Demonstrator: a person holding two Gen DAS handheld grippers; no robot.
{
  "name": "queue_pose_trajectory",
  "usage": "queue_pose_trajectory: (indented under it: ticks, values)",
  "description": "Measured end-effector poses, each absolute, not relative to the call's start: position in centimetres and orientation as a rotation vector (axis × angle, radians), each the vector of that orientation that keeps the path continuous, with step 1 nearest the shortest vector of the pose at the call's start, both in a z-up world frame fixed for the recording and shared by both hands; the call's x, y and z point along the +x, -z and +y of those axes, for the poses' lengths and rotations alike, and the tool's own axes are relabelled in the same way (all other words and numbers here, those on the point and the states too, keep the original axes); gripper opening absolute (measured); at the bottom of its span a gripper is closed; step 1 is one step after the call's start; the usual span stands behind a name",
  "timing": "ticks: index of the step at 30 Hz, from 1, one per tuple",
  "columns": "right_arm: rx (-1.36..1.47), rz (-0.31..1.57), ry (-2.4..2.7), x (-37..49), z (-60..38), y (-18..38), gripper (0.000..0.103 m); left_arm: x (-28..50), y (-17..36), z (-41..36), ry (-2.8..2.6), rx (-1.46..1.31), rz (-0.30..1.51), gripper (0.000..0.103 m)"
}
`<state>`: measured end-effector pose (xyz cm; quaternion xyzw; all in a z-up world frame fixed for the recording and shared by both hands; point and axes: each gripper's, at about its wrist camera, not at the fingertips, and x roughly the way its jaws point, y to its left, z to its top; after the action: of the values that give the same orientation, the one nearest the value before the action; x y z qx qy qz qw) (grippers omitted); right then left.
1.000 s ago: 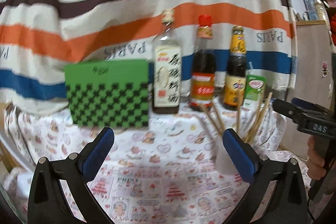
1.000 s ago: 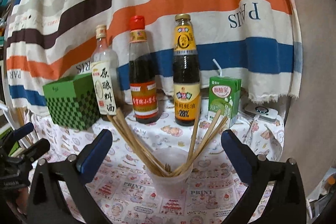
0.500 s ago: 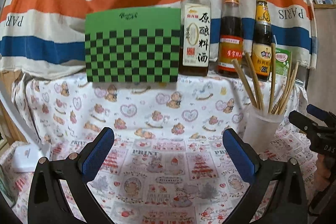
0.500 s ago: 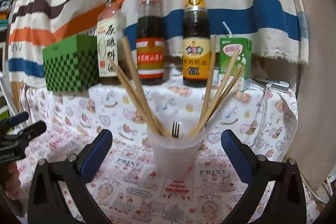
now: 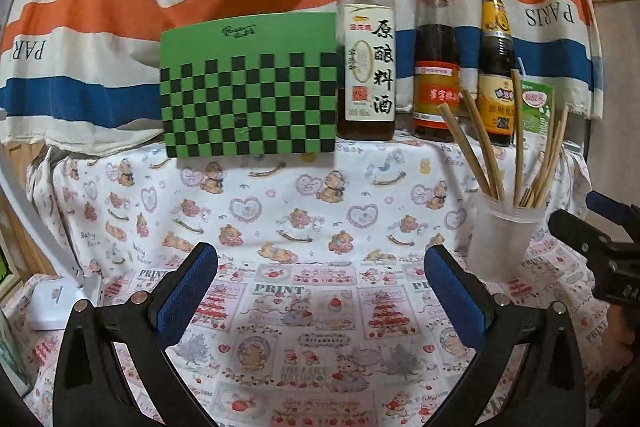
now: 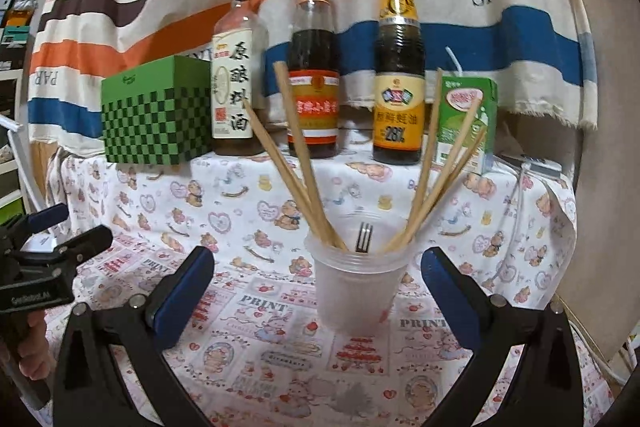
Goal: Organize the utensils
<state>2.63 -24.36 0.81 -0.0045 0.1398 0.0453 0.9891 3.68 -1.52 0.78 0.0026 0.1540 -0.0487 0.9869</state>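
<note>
Your right gripper wide, plastic cup with chopsticks, fork between fingers. Left gripper wide, empty; cup off right.

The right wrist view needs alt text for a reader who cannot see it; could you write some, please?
A translucent cup holding wooden chopsticks and a fork stands on a printed tablecloth, framed by the open right gripper. Three sauce bottles line the back.

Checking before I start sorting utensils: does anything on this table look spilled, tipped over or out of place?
Nothing is spilled or tipped. The one oddity is in the plastic cup: a single dark fork stands among the wooden chopsticks, which splay to both sides. The three bottles and the green carton stand upright.
</note>
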Motion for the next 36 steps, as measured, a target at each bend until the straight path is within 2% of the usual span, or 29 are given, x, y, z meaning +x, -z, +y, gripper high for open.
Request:
queue_pose_trajectory:
  ticks: [5,11,21,36]
  values:
    - [0.026,0.295,-0.061,3.2,-25.4,-0.7,0.103,3.6,-0.8,-1.5,0.086,-0.003,0.304,0.102]
    - [0.024,0.209,0.024,2.7,-26.5,-0.9,0.103,3.7,-0.7,-1.4,0.068,-0.005,0.310,0.102]
    - [0.001,0.304,-0.027,3.7,-25.3,-0.4,0.103,3.8,-0.7,-1.1,0.060,-0.015,0.315,0.102]
    - [-0.032,0.278,-0.035,3.0,-24.6,-0.5,0.103,3.8,-0.7,-1.6,0.084,0.003,0.317,0.103]
